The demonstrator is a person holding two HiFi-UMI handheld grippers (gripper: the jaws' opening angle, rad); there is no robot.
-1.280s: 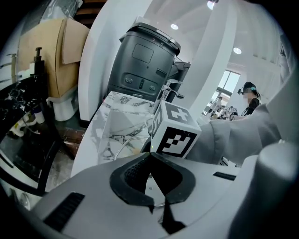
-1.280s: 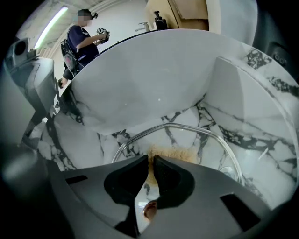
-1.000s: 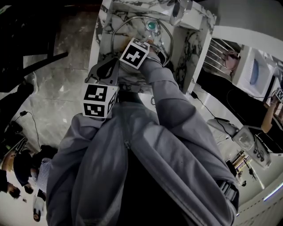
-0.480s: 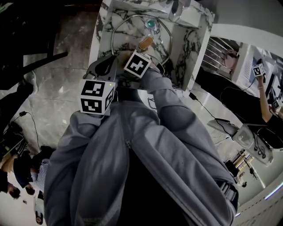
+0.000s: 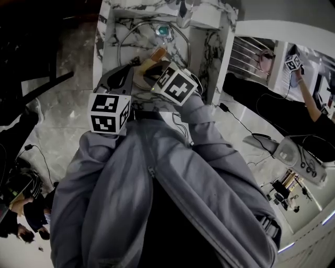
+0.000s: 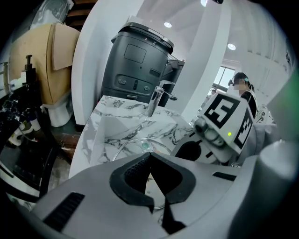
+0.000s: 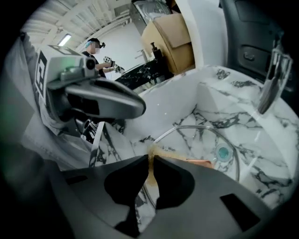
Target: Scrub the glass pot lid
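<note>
The glass pot lid (image 5: 125, 39) with a teal knob (image 5: 163, 30) lies in the white marble sink (image 5: 107, 47). My left gripper (image 5: 128, 76) is shut, its tips over the lid's near rim (image 6: 156, 207); no grip on the lid shows. My right gripper (image 5: 153, 70) is shut on a tan and orange scrubbing pad (image 5: 156, 55) and hangs above the lid's near side. In the right gripper view the pad (image 7: 150, 156) sits pinched between the tips, with the lid (image 7: 201, 135) and its knob (image 7: 222, 152) below. The right gripper's marker cube (image 6: 229, 121) shows beside the left jaws.
A chrome faucet (image 5: 184, 13) stands at the sink's far edge, also visible as the faucet (image 7: 271, 79). A dark grey machine (image 6: 135, 60) stands behind the sink. Marble walls close in the basin. People stand at the right (image 5: 293, 63) and lower left, and cables cross the floor.
My right gripper has lifted off the lid near the knob and drawn back toward me, carrying the pad. The left gripper has stayed at the lid's near rim.
</note>
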